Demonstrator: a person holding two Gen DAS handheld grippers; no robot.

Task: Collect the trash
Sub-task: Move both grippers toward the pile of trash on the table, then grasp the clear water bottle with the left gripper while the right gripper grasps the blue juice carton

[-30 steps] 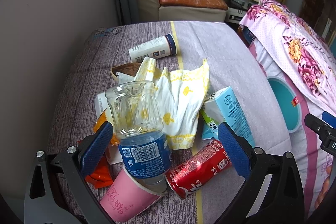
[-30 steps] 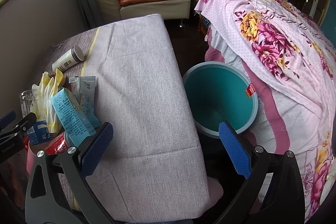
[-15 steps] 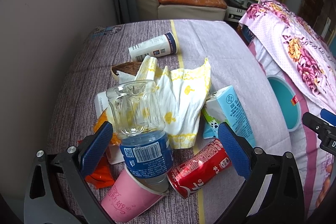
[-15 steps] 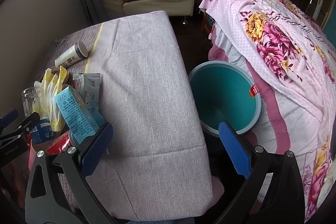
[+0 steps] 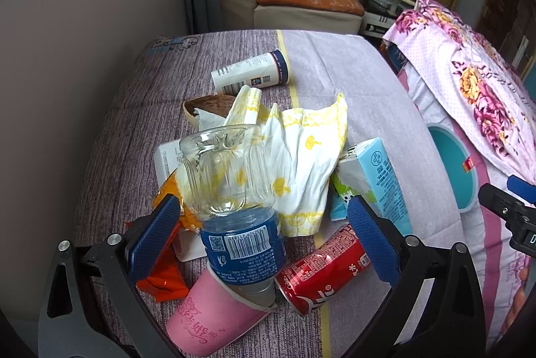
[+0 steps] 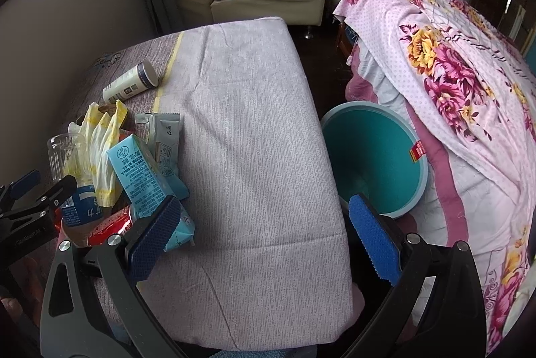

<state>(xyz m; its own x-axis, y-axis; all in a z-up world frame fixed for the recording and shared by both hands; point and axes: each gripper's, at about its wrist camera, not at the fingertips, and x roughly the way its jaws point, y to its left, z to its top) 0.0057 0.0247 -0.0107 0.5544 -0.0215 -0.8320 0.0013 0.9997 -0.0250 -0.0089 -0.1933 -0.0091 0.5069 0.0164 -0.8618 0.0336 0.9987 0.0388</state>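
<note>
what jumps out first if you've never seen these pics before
The heap of trash on the near left of the table grabs the eye: a clear plastic bottle with its neck in a pink paper cup, a red cola can beside it and a yellow-printed tissue behind. The open left gripper frames the bottle. Right of the table, on the floor, stands a teal bin against a flowered quilt.

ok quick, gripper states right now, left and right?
Left gripper: open, empty, fingers either side of the plastic bottle in the pile.
Right gripper: open, empty, over the table edge by the teal bin.
</note>
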